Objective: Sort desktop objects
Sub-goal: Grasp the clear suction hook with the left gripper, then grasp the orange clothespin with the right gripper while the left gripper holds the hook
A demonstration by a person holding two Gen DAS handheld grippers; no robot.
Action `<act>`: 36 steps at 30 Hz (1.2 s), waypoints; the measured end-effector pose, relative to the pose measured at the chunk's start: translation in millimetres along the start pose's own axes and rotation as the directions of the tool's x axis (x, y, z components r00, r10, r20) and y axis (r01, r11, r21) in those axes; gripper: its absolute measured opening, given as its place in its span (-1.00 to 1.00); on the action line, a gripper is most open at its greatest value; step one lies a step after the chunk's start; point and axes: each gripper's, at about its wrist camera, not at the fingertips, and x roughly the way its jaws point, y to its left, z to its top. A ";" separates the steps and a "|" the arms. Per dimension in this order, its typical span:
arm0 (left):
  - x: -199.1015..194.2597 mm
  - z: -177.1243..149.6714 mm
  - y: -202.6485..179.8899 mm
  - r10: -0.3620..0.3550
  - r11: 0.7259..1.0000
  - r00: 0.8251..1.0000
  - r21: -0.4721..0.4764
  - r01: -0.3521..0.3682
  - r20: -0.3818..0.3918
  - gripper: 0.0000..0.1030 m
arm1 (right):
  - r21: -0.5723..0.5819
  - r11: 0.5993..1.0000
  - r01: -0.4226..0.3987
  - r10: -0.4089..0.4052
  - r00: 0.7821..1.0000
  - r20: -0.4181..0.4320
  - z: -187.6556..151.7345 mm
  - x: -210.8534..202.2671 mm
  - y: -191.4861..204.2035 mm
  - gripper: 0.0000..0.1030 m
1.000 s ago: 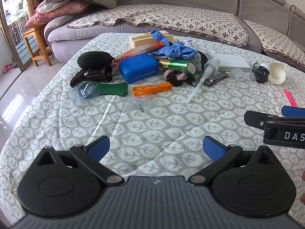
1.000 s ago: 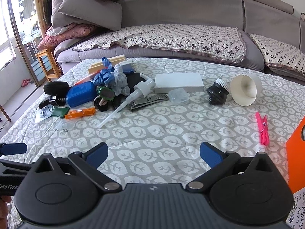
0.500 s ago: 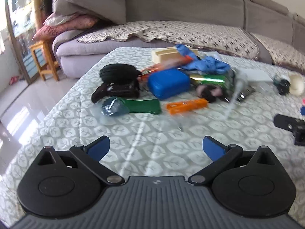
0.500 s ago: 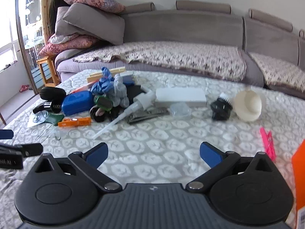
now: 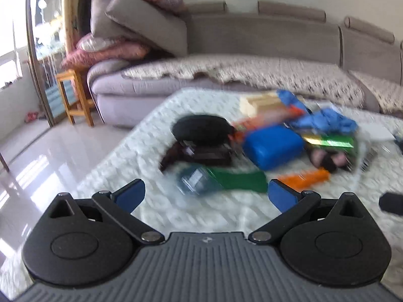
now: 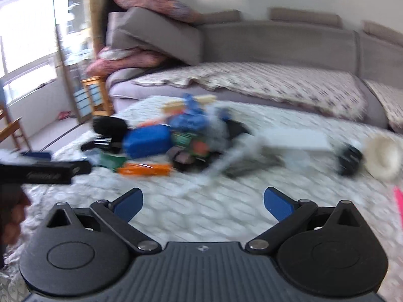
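Both views are motion-blurred. A pile of small objects lies on the leaf-patterned table cover (image 5: 191,216): a blue box (image 5: 273,147) (image 6: 147,141), a black oval case (image 5: 200,129), a green-handled tool (image 5: 236,181), an orange clothespin (image 5: 306,177) (image 6: 144,170), blue cloth (image 5: 325,119) and a white pump dispenser (image 6: 226,162). My left gripper (image 5: 205,196) is open and empty, close in front of the green-handled tool. My right gripper (image 6: 202,201) is open and empty, short of the pile. The left gripper shows in the right wrist view (image 6: 50,172).
A black brush (image 6: 348,159), a white funnel (image 6: 384,159) and a pink clothespin (image 6: 398,198) lie at the right. A white flat box (image 6: 294,139) lies behind the pile. A grey sofa (image 5: 252,50) stands behind; a wooden stool (image 5: 73,95) and bare floor lie left.
Both grippers have moved forward and left toward the pile, and the views have tilted up. Both stay open and empty.
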 end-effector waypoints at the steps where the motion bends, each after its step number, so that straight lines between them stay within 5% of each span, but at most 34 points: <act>1: 6.2 0.7 4.8 -0.001 1.000 1.000 -0.013 0.001 -0.008 1.00 | -0.012 1.000 -0.017 0.017 1.000 0.004 1.9 5.1 7.5 1.00; 8: 19.8 4.0 14.5 -0.033 0.999 0.999 -0.035 0.033 0.003 0.76 | -0.117 0.989 -0.093 0.092 0.996 -0.012 7.5 30.8 47.1 0.93; 11: 25.8 3.2 13.4 -0.049 0.999 0.999 -0.025 0.049 -0.004 0.49 | -0.111 0.989 -0.092 0.091 0.996 -0.017 9.7 34.1 47.0 0.93; 13: 28.6 2.0 14.2 -0.060 0.998 0.998 -0.018 0.060 -0.028 0.07 | -0.108 0.991 -0.084 0.082 0.996 -0.022 9.9 34.6 44.4 0.93; 17: 30.1 -0.6 15.3 -0.057 0.998 0.998 -0.008 0.056 -0.038 0.06 | -0.095 0.993 -0.069 0.067 0.997 -0.033 8.3 34.7 37.9 0.94; 21: 24.9 2.3 17.3 -0.054 0.998 0.996 -0.022 0.053 -0.065 -0.58 | -0.093 0.993 -0.068 0.065 0.997 -0.032 6.8 32.8 35.4 0.94; 36: 20.6 1.7 21.6 -0.058 0.998 0.993 -0.043 0.054 -0.102 -0.61 | -0.078 0.994 -0.080 0.076 0.996 -0.053 17.6 50.2 48.7 0.94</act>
